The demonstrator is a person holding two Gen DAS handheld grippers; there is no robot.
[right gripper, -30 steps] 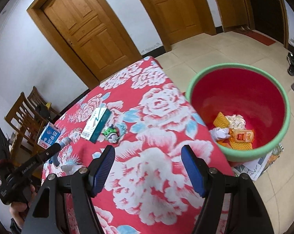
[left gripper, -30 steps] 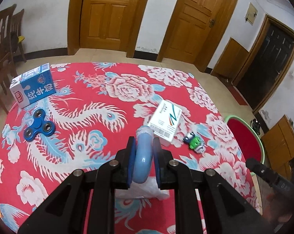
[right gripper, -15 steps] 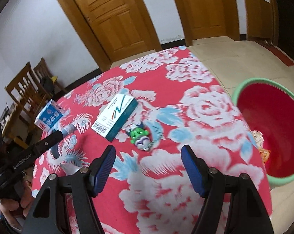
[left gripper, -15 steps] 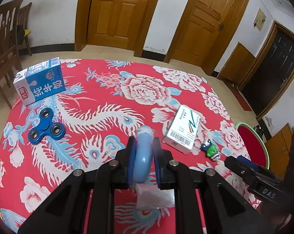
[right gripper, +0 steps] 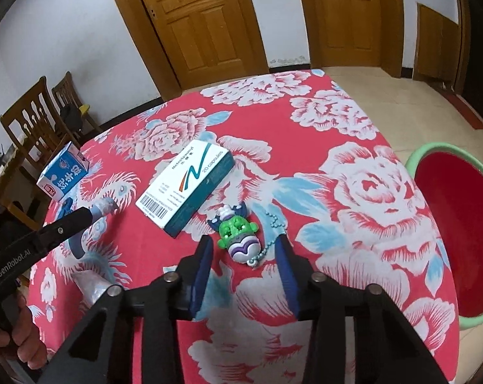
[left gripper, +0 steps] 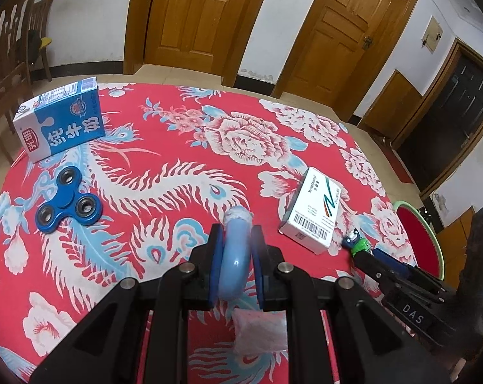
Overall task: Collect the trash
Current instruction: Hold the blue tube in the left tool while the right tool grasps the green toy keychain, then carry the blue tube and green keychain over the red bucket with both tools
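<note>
My left gripper point(left gripper: 236, 243) is shut on a curved pale-blue tube point(left gripper: 235, 256), held above the red flowered tablecloth; it also shows in the right wrist view point(right gripper: 103, 208). A crumpled clear wrapper point(left gripper: 260, 332) lies just below it. My right gripper point(right gripper: 244, 256) is open, its jaws on either side of a green and purple toy keychain point(right gripper: 238, 236) on the cloth. A white and teal medicine box point(right gripper: 185, 185) lies just beyond the toy. A blue milk carton point(left gripper: 59, 124) stands at the far left. The red bin with a green rim point(right gripper: 456, 233) stands off the table's right edge.
A blue fidget spinner point(left gripper: 69, 200) lies on the cloth left of the left gripper. Wooden chairs point(right gripper: 43, 118) stand beyond the table's left side. Wooden doors point(left gripper: 193, 19) line the back wall.
My right gripper has swung left from the bin to over the table and come down around the toy keychain. The left gripper keeps the blue tube and has drawn back slightly.
</note>
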